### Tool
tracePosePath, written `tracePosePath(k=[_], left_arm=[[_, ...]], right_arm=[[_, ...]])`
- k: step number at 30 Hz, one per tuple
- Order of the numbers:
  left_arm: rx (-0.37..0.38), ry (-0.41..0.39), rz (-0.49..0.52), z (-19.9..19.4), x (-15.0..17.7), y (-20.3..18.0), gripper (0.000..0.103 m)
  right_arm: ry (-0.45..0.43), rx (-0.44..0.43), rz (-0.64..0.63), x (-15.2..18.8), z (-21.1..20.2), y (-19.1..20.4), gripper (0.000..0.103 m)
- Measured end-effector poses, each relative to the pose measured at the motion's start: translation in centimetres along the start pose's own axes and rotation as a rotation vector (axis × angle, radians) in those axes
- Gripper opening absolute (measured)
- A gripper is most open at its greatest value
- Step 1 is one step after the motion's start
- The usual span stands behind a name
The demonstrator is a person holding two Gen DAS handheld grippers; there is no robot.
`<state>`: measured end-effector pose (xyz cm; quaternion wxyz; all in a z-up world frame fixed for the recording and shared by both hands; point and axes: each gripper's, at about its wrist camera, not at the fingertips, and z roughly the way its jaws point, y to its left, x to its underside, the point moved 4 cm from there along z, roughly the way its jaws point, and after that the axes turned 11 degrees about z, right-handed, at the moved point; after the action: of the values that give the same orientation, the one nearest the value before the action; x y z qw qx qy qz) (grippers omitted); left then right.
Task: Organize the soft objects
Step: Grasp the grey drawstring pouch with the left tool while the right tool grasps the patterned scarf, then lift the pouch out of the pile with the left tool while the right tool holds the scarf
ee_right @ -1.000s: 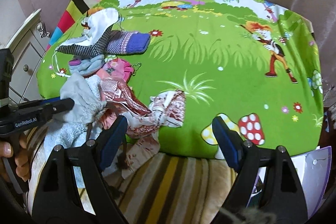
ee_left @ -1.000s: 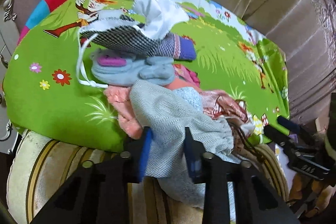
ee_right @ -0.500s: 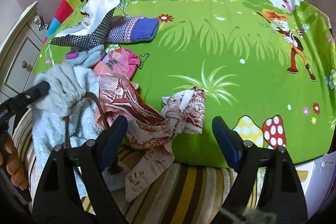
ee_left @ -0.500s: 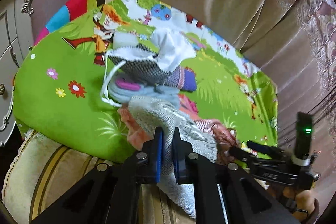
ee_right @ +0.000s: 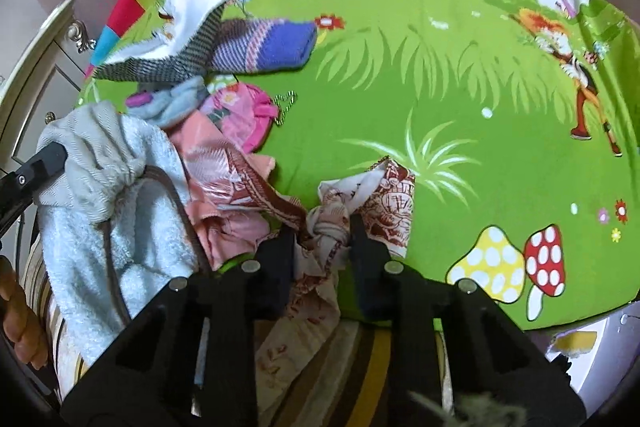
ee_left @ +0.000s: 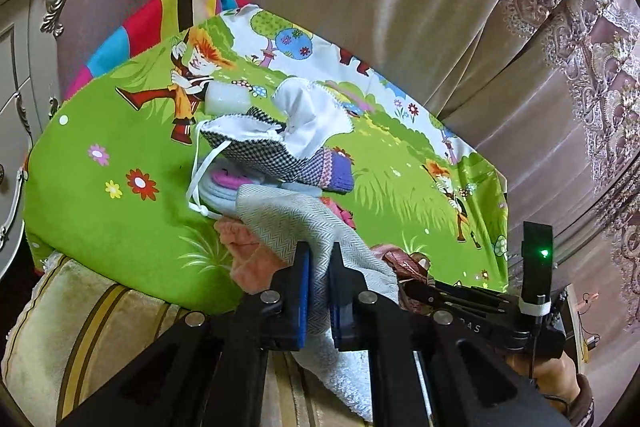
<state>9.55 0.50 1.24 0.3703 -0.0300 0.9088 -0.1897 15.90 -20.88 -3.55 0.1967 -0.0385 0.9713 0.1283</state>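
Left tongs (ee_left: pixel 319 277) clamped on grey herringbone cloth (ee_left: pixel 292 223) at pile's near-left edge. Right tongs (ee_right: pixel 322 227) narrowed around red-printed cloth (ee_right: pixel 372 199), strip trailing toward tongs, right of grey cloth.

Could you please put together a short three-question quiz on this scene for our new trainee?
1. True or false: the left claw is shut on the grey herringbone cloth.
2. What is the right claw closed around? A) the purple striped sock B) the red-and-white printed cloth C) the pink pouch
3. Fill in: the pile of soft things lies on a green cartoon ____.

Key: 1 true; 2 B; 3 sheet.
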Motion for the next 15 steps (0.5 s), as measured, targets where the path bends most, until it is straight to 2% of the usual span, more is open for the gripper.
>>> tracePosePath(k=[9, 15], left_arm=[[0.011, -0.06, 0.04, -2.1, -1.1, -2.3, 0.008], [0.016, -0.089, 0.09, -3.3, -1.9, -4.1, 0.008]], right_arm=[[-0.133, 0.013, 0.044, 0.3, -4.7, -1.5, 0.028], [-0.185, 0.008, 0.072, 0.7, -7.5, -2.8, 0.028]])
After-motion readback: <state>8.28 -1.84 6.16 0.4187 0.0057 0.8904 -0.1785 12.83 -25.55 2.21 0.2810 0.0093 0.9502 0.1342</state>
